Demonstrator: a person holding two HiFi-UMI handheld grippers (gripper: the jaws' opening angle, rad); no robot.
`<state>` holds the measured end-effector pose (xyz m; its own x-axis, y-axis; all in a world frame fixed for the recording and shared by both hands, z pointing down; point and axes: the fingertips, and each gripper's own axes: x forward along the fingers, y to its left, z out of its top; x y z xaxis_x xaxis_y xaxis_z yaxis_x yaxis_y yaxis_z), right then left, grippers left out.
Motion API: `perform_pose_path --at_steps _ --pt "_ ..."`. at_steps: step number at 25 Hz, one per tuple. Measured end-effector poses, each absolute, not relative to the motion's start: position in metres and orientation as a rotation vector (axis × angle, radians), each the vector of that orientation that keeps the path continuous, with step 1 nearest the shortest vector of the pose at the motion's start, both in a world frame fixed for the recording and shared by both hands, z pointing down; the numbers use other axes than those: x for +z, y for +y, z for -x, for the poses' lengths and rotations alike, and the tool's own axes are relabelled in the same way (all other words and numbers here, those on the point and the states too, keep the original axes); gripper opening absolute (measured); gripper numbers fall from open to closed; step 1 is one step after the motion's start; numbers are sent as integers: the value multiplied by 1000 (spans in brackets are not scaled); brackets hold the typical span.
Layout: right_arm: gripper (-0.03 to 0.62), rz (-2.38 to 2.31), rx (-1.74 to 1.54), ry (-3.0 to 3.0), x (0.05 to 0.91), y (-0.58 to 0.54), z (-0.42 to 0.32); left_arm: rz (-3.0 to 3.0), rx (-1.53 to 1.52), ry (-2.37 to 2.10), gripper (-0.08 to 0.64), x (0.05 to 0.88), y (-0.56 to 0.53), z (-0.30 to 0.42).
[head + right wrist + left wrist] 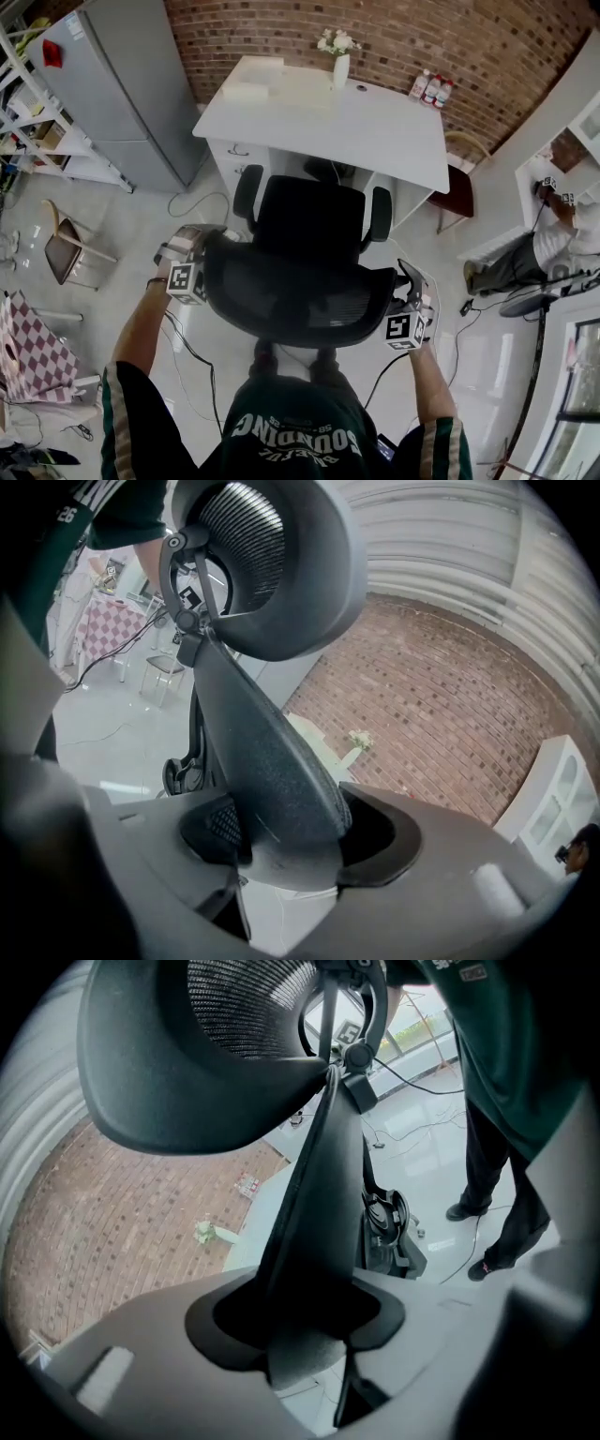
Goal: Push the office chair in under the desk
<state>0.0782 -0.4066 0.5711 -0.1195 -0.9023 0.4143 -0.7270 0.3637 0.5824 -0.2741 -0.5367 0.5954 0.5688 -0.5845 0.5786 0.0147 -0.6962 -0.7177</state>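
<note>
Left tool (305, 1321): jaws part-way closed, clamped on the left edge of the backrest of the black mesh-back office chair (300, 281). Right tool (286, 836): same, jaws part-way closed, clamped on the backrest's right edge, which fills the gap. The chair sits on the near side of the white rectangular counter (375, 122), facing its kneehole. The backrest is toward the person, the seat and both armrests are right at the counter's near edge, and most of the seat is not yet under it. On the counter's far edge there's a white vase with white flowers (340, 66), and a few small bottles (431, 89) stand at its far right corner. A grey fridge (122, 84) stands left of the counter, and a red-brick wall (422, 37) runs behind it.
</note>
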Motion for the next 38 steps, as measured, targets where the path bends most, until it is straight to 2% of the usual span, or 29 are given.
perform_pose_path --at_steps 14,20,21,25,27,30,35,38 --pt "246 -1443 -267 -1856 571 -447 -60 2111 -1055 433 193 593 -594 284" --pt "286 -1554 -180 -1790 572 -434 -73 2147 -1012 417 207 589 -589 282" --pt "267 -1575 -163 -1760 574 -429 -77 2174 -1004 427 215 589 -588 282" --pt "264 -1730 -11 -1705 582 -390 -91 2320 -937 546 312 589 -585 298" --pt "235 -1871 96 -1726 575 -368 -90 2402 -886 679 317 585 -584 315" --pt "162 -2056 230 -1774 564 -339 -83 2515 -821 888 304 586 -574 338" --pt "67 -2192 258 -1840 538 -328 -45 2670 -714 1060 202 581 -533 352" --pt "9 -2232 273 -1901 522 -329 -22 2744 -582 1158 85 548 -512 344"
